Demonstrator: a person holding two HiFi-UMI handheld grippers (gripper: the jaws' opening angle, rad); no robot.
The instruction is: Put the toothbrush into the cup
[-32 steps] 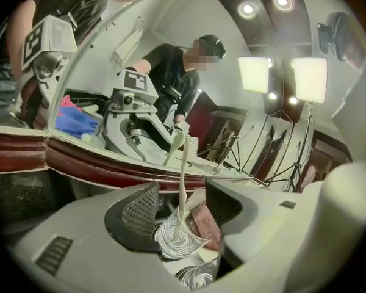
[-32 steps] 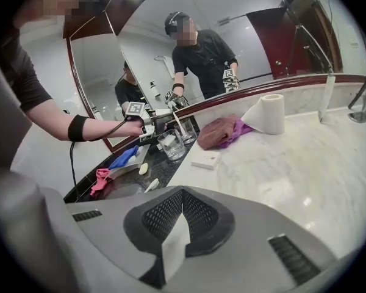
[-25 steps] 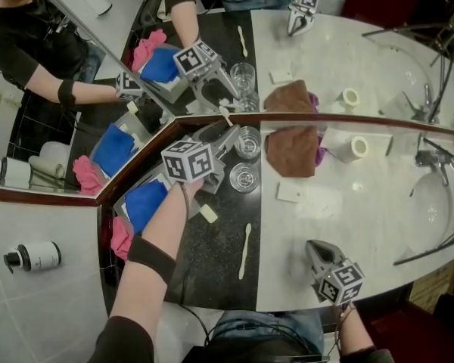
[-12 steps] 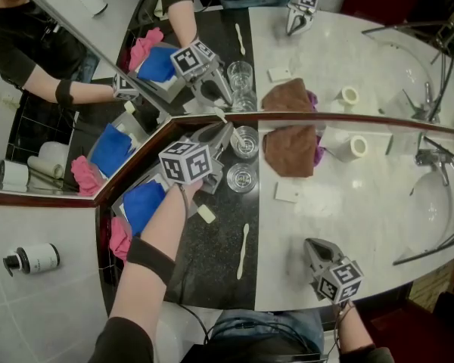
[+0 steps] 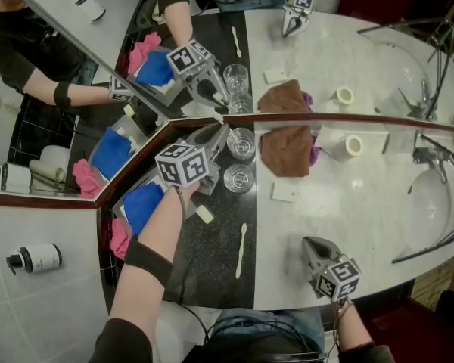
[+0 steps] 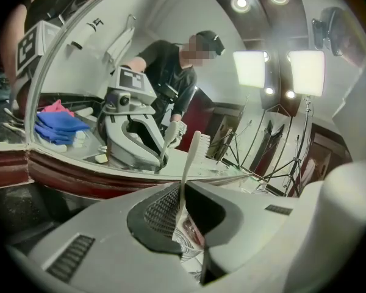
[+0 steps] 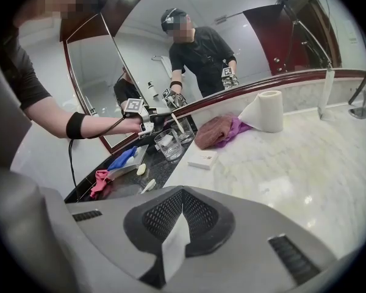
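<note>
Lower end of toothbrush [image 6: 188, 168], unseen within the left hand-held gripper [image 6: 180, 194]

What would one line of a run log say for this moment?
left gripper: jaws just closed on upright toothbrush | right gripper: shut, empty, over marble counter | second toothbrush: lying on dark countertop

Two glass cups [image 5: 238, 178], two toothbrushes [image 5: 242, 249], one paper roll [image 5: 348, 146], one small white box [image 5: 285, 192]

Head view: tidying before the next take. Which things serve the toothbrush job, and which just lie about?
Job: toothbrush between the left gripper's jaws, which have just been closing on it; near glass cup; far glass cup.
Lying about: spare toothbrush, soap bar, brown towel, paper roll, white box.
</note>
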